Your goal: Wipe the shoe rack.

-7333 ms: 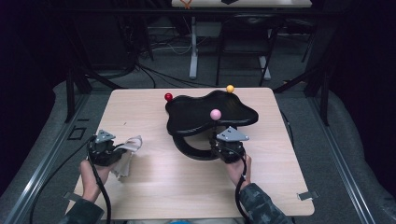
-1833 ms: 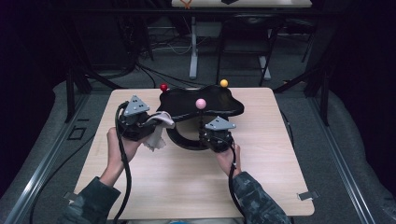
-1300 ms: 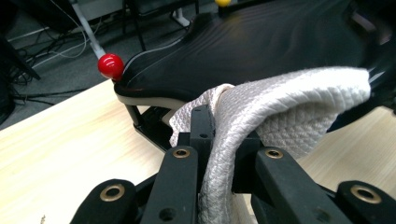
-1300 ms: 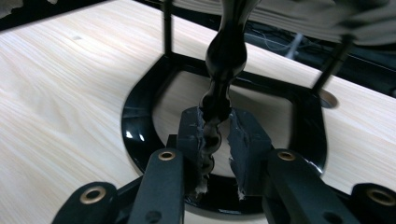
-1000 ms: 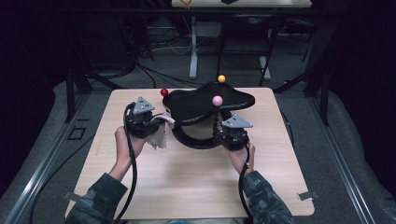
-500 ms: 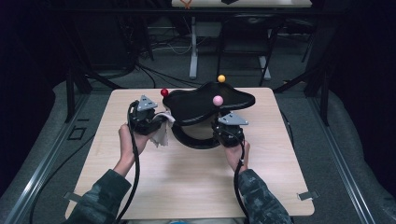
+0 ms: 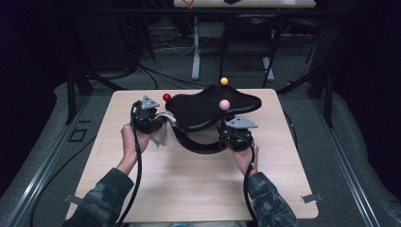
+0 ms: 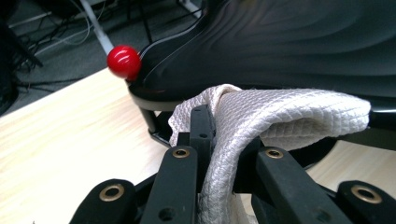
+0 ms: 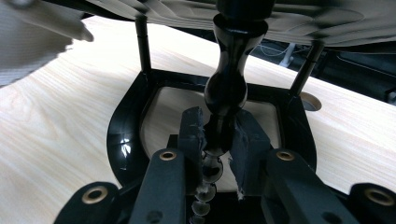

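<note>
— Grippers first: what does each hold?
— Left gripper (image 8: 219, 140) is clamped on a white cloth (image 8: 280, 116), pressed against the black stand's top (image 7: 208, 106) beside the red ball (image 8: 123, 61). Right gripper (image 9: 219, 135) has just closed on the stand's turned post (image 9: 229, 88), above its base (image 9: 123, 135) on the table (image 7: 189, 184).

We find no legible text, label, brand, number or sign on any surface in the three views.
</note>
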`<state>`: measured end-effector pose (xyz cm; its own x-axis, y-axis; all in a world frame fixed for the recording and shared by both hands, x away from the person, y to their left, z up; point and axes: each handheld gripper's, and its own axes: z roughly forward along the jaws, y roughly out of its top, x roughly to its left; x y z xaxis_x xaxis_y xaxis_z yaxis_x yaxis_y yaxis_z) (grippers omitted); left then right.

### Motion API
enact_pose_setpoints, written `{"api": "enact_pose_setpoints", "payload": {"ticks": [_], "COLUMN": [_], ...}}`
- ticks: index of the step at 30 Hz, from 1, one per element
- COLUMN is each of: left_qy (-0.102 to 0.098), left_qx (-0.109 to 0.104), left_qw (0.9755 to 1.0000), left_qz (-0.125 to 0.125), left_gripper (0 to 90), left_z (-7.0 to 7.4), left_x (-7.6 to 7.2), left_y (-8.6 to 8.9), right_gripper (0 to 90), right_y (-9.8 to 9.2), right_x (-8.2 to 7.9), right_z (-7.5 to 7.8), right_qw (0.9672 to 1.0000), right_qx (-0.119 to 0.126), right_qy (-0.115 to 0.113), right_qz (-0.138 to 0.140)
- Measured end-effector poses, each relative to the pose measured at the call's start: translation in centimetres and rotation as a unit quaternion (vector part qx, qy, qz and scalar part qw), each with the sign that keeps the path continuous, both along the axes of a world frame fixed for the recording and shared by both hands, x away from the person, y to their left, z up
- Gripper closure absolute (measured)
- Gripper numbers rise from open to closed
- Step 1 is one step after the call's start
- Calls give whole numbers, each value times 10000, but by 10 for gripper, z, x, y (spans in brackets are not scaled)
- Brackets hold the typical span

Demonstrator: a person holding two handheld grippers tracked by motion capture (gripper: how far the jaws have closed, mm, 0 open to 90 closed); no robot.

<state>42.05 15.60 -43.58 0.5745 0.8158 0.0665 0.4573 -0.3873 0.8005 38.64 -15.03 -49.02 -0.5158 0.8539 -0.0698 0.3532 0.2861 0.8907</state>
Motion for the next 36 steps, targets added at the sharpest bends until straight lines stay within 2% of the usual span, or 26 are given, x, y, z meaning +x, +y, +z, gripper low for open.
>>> {"api": "enact_pose_setpoints", "payload": {"ticks": [9,19,25,30,36], "left_qy": [195,537,621,703,638], "left_qx": [177,172,234,143,147], "left_qw": [9992,9963,9945,9930,9938], "left_qz": [296,648,812,938,901], "left_gripper": [825,825,822,820,823], "left_z": [-20,-36,-42,-46,-47], "left_x": [32,67,82,93,97], "left_y": [4,10,13,18,17], "right_gripper": [752,751,751,751,751], "right_y": [-1,1,2,2,2], "right_x": [-1,-1,-1,-1,-1], "right_z": [0,-1,-2,-2,-2], "right_qw": [10000,10000,10000,10000,10000], "right_qx": [-16,-21,-8,-29,-24], "right_qy": [-10,-53,-61,-75,-62], "right_qz": [52,9,31,10,53]}}
